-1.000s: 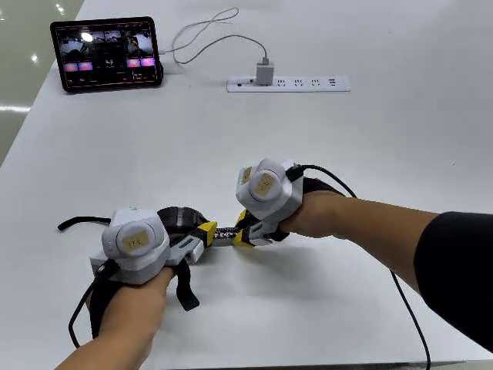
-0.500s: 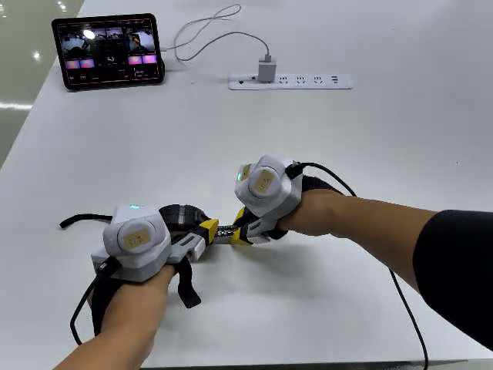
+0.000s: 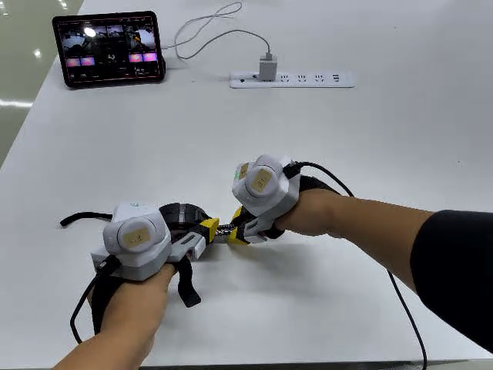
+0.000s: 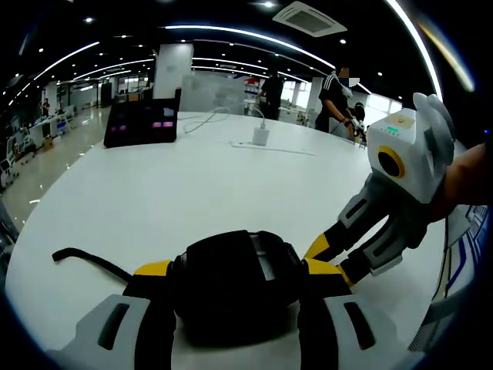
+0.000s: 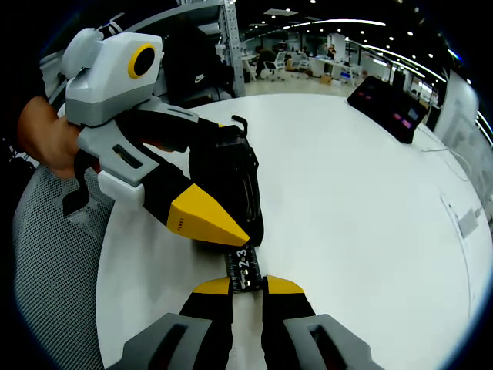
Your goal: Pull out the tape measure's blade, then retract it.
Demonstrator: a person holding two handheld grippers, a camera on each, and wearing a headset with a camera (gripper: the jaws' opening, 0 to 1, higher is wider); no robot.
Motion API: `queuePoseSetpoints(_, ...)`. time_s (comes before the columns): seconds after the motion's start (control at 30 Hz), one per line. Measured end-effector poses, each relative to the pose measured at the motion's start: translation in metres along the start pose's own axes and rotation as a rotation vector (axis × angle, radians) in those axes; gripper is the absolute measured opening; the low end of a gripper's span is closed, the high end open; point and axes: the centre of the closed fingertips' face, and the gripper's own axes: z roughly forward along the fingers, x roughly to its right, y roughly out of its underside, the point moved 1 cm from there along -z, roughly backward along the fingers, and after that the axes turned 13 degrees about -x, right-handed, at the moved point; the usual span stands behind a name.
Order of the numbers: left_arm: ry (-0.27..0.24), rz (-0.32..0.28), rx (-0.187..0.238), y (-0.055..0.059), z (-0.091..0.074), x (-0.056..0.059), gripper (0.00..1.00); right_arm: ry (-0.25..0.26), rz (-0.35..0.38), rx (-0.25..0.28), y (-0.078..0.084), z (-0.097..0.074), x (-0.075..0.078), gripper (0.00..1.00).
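The black tape measure [image 3: 183,215] rests on the white table [image 3: 347,139], and my left gripper [image 3: 202,230] is shut on its case. In the left gripper view the case [image 4: 235,281] sits between the yellow fingertips [image 4: 154,268]. A short stretch of blade [image 3: 223,231] runs from the case to my right gripper [image 3: 235,231], which is shut on the blade's end. The right gripper view shows the blade [image 5: 243,266], marked 2 and 3, pinched at my right gripper [image 5: 246,287], just short of the case [image 5: 231,185]. The two grippers nearly touch.
A tablet [image 3: 108,50] stands at the far left. A power strip [image 3: 293,79] with a charger [image 3: 266,69] and white cable lies at the back. A black strap [image 3: 81,218] trails left of the case. The table's near edge is close below my arms.
My right gripper has edged left toward the case, and the visible blade has become a little shorter. The left gripper has held the case still.
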Motion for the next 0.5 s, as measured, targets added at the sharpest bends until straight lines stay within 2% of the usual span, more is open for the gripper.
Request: queuePoseSetpoints(0.5, 0.001, -0.001, 0.000, 0.0000, -0.0006, 0.0006, 0.60, 0.003, -0.005, 0.007, -0.0064, 0.0026, -0.0020, 0.10)
